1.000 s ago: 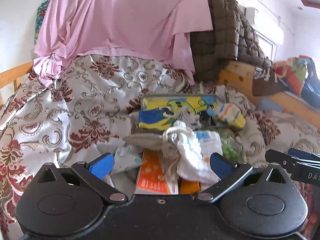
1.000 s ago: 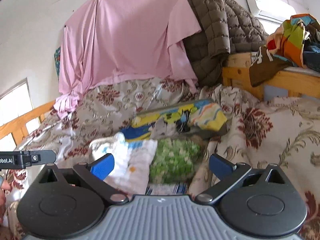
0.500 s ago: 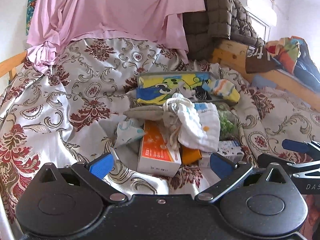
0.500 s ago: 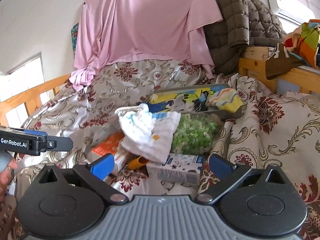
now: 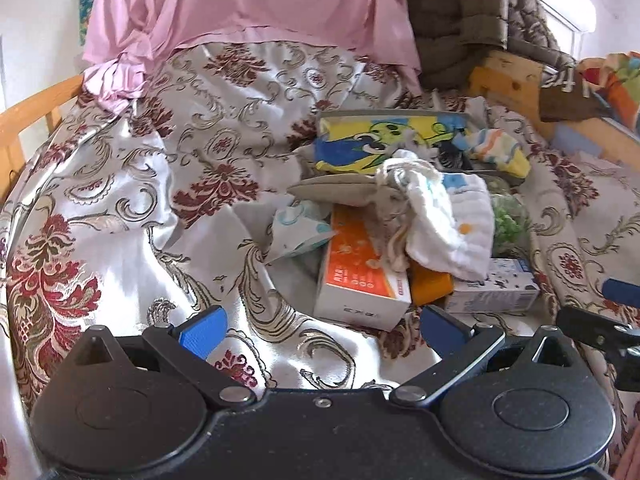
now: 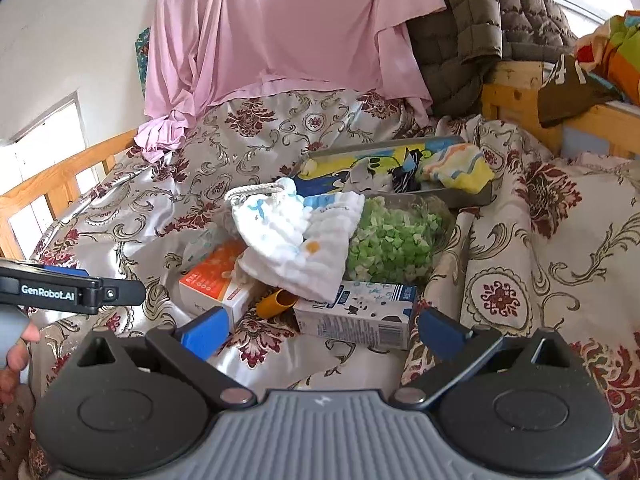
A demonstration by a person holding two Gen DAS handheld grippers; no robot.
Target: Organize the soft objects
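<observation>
A pile of things lies on the floral bedspread [image 5: 160, 184]. On top is a white muslin cloth [image 5: 452, 224] [image 6: 300, 236] with a rope-corded pouch. A striped sock [image 5: 500, 152] [image 6: 456, 168] rests on a cartoon-print cloth [image 5: 384, 140] [image 6: 360, 168] in a grey tray [image 6: 468, 196]. A small patterned cloth [image 5: 296, 232] lies left of an orange box [image 5: 360, 272] [image 6: 216, 280]. My left gripper [image 5: 320, 328] stands open, short of the pile. My right gripper [image 6: 320, 332] stands open just before a white carton [image 6: 356, 316] [image 5: 492, 292].
A bag of green bits [image 6: 392, 236] sits behind the carton, and an orange object [image 6: 276, 304] lies between the boxes. A pink sheet [image 6: 288, 32] and brown quilted jacket [image 6: 472, 20] hang behind. Wooden bed rails [image 6: 60, 176] run on the left, a wooden frame [image 6: 516, 88] on the right.
Both grippers have pulled back from the pile, so the boxes and more bedspread now show in front of the fingers. Both stay open; nothing in the pile has moved.
</observation>
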